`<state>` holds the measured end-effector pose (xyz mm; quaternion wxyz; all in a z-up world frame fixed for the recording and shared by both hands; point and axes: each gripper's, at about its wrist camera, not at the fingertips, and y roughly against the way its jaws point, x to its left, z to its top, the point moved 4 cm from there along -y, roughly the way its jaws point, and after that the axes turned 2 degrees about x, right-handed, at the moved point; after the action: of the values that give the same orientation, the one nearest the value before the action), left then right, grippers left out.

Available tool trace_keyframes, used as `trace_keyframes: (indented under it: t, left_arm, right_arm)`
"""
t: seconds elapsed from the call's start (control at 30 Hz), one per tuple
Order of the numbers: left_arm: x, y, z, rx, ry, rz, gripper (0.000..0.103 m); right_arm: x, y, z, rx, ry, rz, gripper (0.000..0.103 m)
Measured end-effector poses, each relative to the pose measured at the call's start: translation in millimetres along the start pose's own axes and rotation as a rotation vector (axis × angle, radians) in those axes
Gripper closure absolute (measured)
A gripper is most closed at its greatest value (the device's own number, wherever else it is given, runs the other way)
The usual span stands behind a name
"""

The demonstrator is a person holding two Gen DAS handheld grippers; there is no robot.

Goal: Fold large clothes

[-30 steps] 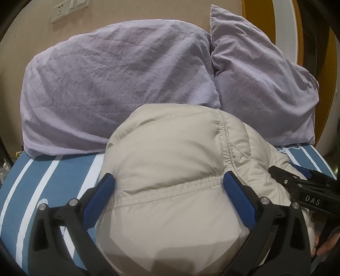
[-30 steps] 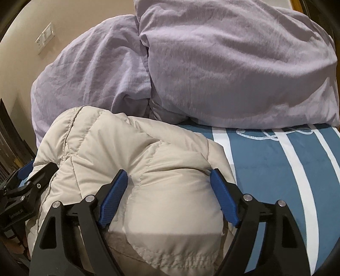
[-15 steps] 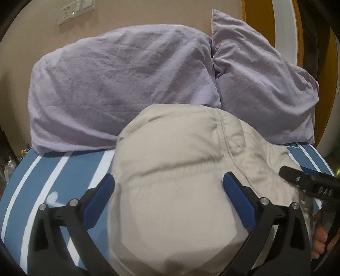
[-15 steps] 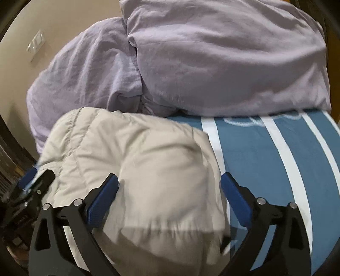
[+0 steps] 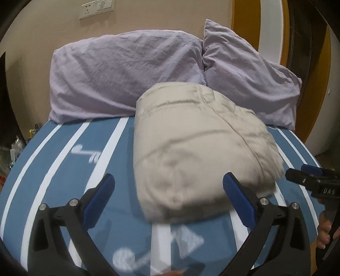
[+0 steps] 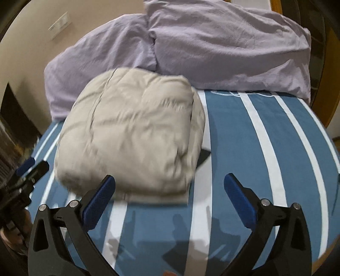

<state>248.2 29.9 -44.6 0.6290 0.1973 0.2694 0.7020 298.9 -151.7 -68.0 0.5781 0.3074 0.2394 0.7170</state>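
A beige puffy jacket (image 5: 197, 144) lies folded into a thick bundle on the blue striped bed cover (image 5: 63, 159), its far end against the pillows. In the right wrist view the same jacket (image 6: 131, 135) sits left of centre. My left gripper (image 5: 167, 191) is open, its blue pads standing wide just short of the bundle's near end and gripping nothing. My right gripper (image 6: 170, 191) is open as well, drawn back from the jacket, with only bed cover between its pads. Each gripper shows at the edge of the other's view.
Two lilac pillows (image 5: 127, 72) (image 5: 250, 82) lean on the beige wall at the head of the bed. A wall socket (image 5: 95, 9) sits above them. An orange and white frame (image 5: 265, 25) stands at the right. A hand (image 5: 325, 231) holds the right gripper.
Both grippers have pulled back from the jacket, which filled the space between their pads a second ago. The right jaws opened wider. The bundle now lies free on the bed.
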Motion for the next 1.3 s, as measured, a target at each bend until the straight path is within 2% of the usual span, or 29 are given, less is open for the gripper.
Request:
trace_keyframes:
  t: [0.27, 0.43, 1.0, 1.3]
  left_arm:
    - [-2.0, 37.5, -32.0, 0.014, 0.045, -0.06, 0.002]
    - [-11.7, 54.2, -42.4, 0.018, 0.028, -0.086, 0.002]
    - [-21.1, 81.0, -59.7, 0.065, 0.062, -0.124, 0.002]
    - [-26.2, 89.2, -57.8, 0.059, 0.052, -0.144, 0.002]
  right_arm:
    - [10.4, 31.1, -32.6, 0.006, 0.015, 0.031, 0.001]
    - [16.6, 45.2, -44.4, 0.006, 0.025, 0.028, 0.001]
    - [24.0, 75.0, -63.9, 0.02, 0.023, 0.033, 0.001]
    - [28.9, 82.5, -63.8, 0.009, 0.03, 0.043, 0.001]
